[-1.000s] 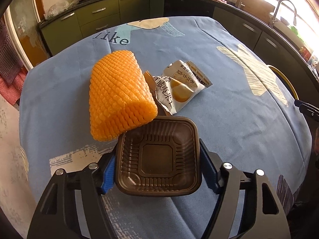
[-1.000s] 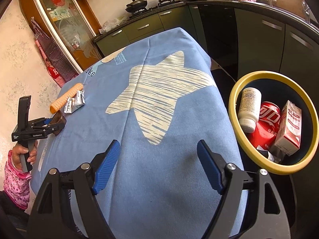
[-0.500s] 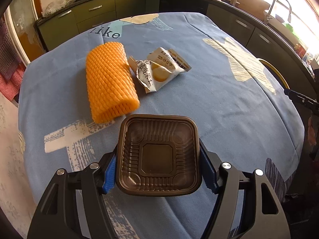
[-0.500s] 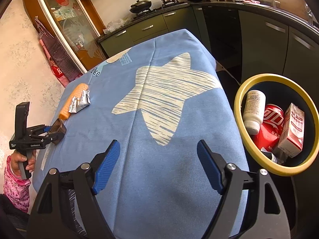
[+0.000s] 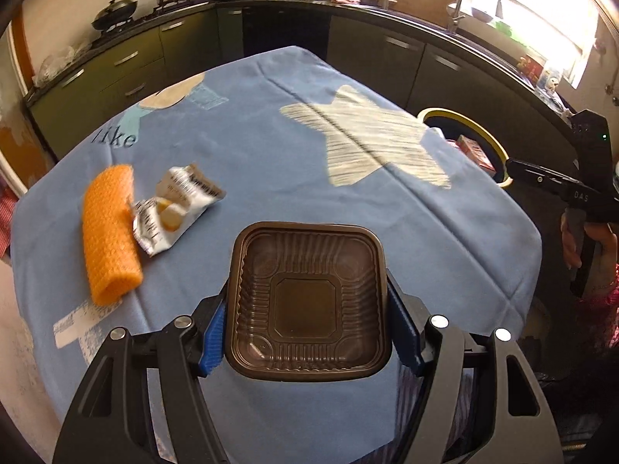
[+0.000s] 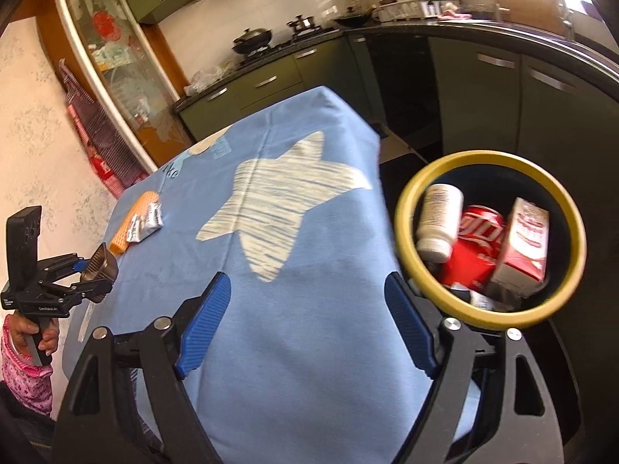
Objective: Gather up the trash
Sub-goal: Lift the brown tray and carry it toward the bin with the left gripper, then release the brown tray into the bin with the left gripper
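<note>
Left wrist view: left tongs (image 5: 307, 324) clamp brown tray (image 5: 305, 297); tablecloth (image 5: 271, 162) reads "like"; right tongs (image 6: 307, 317) opening, empty.

The blue tablecloth (image 5: 271, 178) carries the dark word "like" at middle left of the left wrist view; the black handheld gripper (image 5: 580, 193) at the right edge shows pale letters "DAS"; the silver snack wrapper (image 5: 182, 201) bears dark print, too blurred to read; in the right wrist view, the red can (image 6: 477, 247) in the yellow-rimmed bin (image 6: 410, 239) shows white script, not legible.
</note>
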Demonstrator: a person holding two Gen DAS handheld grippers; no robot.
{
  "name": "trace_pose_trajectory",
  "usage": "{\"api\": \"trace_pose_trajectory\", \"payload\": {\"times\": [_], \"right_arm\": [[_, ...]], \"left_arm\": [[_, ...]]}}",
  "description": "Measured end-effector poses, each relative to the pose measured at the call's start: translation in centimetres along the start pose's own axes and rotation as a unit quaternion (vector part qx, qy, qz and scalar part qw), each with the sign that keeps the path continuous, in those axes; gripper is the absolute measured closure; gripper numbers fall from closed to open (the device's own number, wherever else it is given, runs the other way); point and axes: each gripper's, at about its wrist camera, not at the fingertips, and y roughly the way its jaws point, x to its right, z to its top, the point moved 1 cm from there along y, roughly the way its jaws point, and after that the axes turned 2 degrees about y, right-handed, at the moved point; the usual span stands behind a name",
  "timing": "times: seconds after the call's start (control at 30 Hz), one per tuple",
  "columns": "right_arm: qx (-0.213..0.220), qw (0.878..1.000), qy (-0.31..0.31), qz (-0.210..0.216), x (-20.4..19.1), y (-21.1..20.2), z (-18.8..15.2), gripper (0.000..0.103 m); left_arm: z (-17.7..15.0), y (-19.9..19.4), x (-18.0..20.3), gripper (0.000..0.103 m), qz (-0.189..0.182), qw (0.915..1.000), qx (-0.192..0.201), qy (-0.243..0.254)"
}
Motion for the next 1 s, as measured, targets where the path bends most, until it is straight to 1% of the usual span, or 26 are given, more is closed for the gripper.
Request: {"api": "trace_pose_trajectory", "payload": {"times": [0.1,0.23,0.3,0.47,0.6,0.67,0.73,0.8,0.87,0.93,1.0], "right_arm": [[0.02,0.999,0.024,-0.028,2.8,-1.5,-0.1,0.025],[0.048,0.995,0.066,-0.061,7.1,-3.7,-0.5,0.025],[0.058,0.992,0.084,-0.074,9.0,-4.7,-0.8,0.025],[0.071,0.986,0.12,-0.096,12.7,-6.2,-1.6,0.025],[0.077,0.983,0.135,-0.098,14.3,-6.6,-1.6,0.025],[0.076,0.983,0.138,-0.099,14.7,-6.5,-1.7,0.025],[0.075,0.982,0.141,-0.1,14.8,-6.3,-1.7,0.025],[0.074,0.981,0.146,-0.101,15.2,-6.3,-1.9,0.024],[0.074,0.98,0.151,-0.104,15.6,-6.2,-2.0,0.023],[0.073,0.98,0.155,-0.104,15.8,-6.2,-2.0,0.023],[0.073,0.979,0.158,-0.104,16.0,-6.1,-2.0,0.023]], "left_arm": [[2.8,1.0,3.1,0.034,-0.033,0.999,0.004,0.028],[7.3,3.2,8.3,0.034,-0.075,0.9943,0.003,0.076],[9.9,4.7,11.3,0.034,-0.103,0.9897,0.001,0.099],[15.2,9.1,18.1,0.034,-0.156,0.9788,-0.017,0.132],[18.3,13.3,23.1,0.034,-0.166,0.9727,-0.032,0.16],[19.2,15.1,24.6,0.034,-0.161,0.9718,-0.036,0.169],[20.1,17.0,26.0,0.034,-0.165,0.971,-0.046,0.167],[20.8,18.5,26.8,0.033,-0.161,0.9726,-0.05,0.161],[21.1,19.3,26.8,0.022,-0.156,0.9741,-0.051,0.156],[21.3,19.5,26.5,0.019,-0.142,0.9779,-0.041,0.148],[21.1,18.9,25.9,0.018,-0.147,0.9786,-0.037,0.14]]}}
